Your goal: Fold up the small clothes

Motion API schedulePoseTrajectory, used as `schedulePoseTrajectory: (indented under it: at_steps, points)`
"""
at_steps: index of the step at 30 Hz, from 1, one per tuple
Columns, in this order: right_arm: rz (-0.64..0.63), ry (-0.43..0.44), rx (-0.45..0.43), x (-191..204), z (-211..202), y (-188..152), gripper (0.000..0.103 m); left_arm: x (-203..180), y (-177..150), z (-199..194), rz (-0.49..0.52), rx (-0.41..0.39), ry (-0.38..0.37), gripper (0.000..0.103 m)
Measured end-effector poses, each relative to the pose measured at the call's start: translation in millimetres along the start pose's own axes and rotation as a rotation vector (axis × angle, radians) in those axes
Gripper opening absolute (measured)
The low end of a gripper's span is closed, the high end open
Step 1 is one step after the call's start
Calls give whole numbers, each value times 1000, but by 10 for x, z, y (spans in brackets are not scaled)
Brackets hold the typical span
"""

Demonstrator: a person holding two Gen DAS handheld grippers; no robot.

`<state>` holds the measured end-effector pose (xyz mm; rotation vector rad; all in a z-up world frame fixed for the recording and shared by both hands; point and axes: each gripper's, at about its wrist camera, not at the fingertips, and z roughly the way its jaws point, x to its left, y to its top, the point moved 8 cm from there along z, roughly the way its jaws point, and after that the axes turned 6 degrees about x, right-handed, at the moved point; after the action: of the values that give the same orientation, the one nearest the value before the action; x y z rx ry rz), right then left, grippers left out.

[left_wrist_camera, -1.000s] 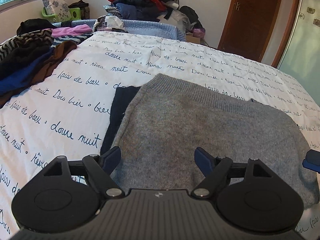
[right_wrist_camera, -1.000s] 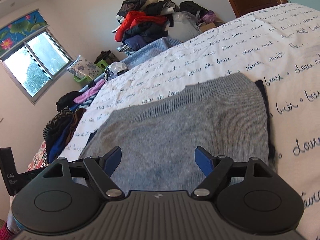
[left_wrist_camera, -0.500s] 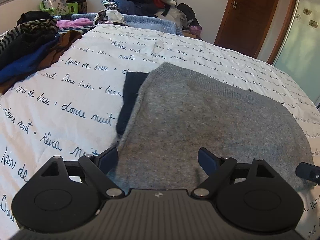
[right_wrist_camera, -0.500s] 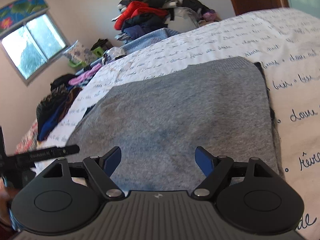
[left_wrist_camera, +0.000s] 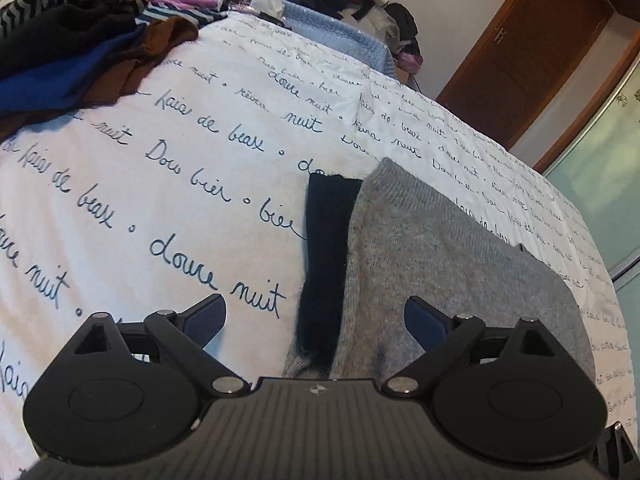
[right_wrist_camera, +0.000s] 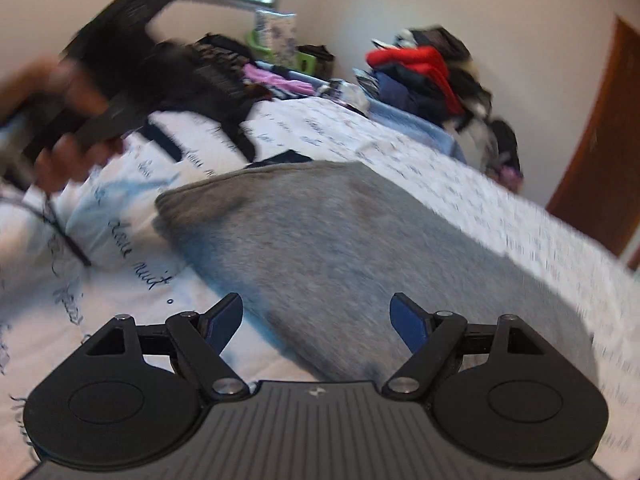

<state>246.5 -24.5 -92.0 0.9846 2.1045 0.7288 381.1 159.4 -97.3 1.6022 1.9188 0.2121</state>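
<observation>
- Left gripper (left_wrist_camera: 316, 316) hovers over the near left edge of the grey sweater (left_wrist_camera: 448, 276), jaws opening with nothing pinched, probably to take that edge for a fold.
- Right gripper (right_wrist_camera: 316, 316) hangs wide and empty above the sweater's near edge.
- Sweater lies flat on the lettered bedspread (left_wrist_camera: 168, 184), a dark garment (left_wrist_camera: 324, 256) peeking from under its left side.

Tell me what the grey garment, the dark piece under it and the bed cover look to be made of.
Grey folded garment: looks like a fine wool-type knit, matte and slightly fuzzy, with a ribbed band along its far edge.
Dark navy piece beneath it: also seems knitted, with a fluffy, hairy edge; fibre unclear.
White bed cover with blue handwriting print: smooth woven cloth, probably cotton, flat and matte.
</observation>
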Motion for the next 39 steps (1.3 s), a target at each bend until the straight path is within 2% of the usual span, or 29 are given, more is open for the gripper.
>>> schedulePoseTrajectory:
  at_steps: [4, 8, 14, 21, 24, 26, 28, 34, 37, 39]
  points:
    - [-171, -88, -19, 317, 132, 99, 81, -8, 167, 242, -39, 72, -68, 95]
    - [-257, -143, -8, 516, 331, 121, 81, 6, 273, 456, -87, 134, -139, 95]
    - [-299, -229, -51, 644, 490, 222, 81, -92, 418, 673, -45, 203, -287, 95]
    - [-341, -270, -119, 795, 639, 423, 80, -262, 543, 855, -30, 218, -383, 95]
    - [-356, -280, -133, 812, 722, 486, 72, -357, 548, 916, -1, 205, -393, 95]
    - [-365, -269, -139, 811, 774, 502, 58, -396, 570, 951, 5, 194, -404, 95]
    - [-361, -258, -140, 808, 808, 517, 50, -407, 605, 978, -4, 180, -410, 93]
    - [-376, -231, -153, 852, 809, 498, 36, -316, 698, 1030, -76, 160, -424, 74]
    - [-386, -220, -155, 890, 815, 480, 32, -277, 700, 1045, -80, 148, -390, 53]
    - [-386, -207, -153, 895, 820, 487, 29, -236, 696, 1051, -85, 142, -356, 28]
